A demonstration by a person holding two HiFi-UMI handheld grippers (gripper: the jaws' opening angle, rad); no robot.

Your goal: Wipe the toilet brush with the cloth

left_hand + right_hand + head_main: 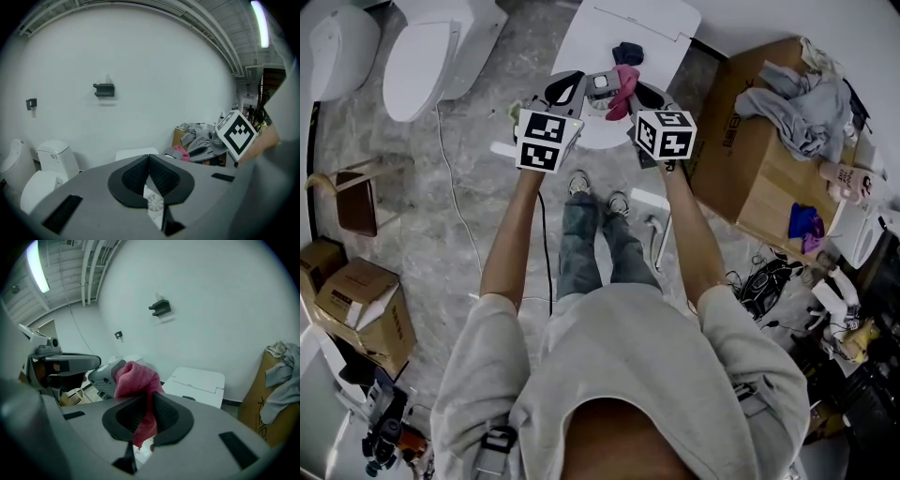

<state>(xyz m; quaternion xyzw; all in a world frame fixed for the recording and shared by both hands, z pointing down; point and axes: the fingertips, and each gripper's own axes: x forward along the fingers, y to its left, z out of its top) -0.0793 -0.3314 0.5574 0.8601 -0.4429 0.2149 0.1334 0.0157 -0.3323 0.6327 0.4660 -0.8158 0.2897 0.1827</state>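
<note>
Cloth [137,378] sits clamped in the right gripper [149,399], just right of the closed-up left gripper [149,159]; can't spot the brush tbh.

The left gripper [149,159] and the right gripper [150,401] sit side by side ahead of the person, with the cloth [624,86] between them, caught in the right gripper's jaws. Beyond them stands a flat-topped unit [661,23] with a small bundle [628,52] on it. A toilet [431,47] stands ahead to the left. A cardboard box [759,169] stands to the right, with a heap of clothes [802,108] on top. Smaller boxes [361,300] lie at the person's left.
</note>
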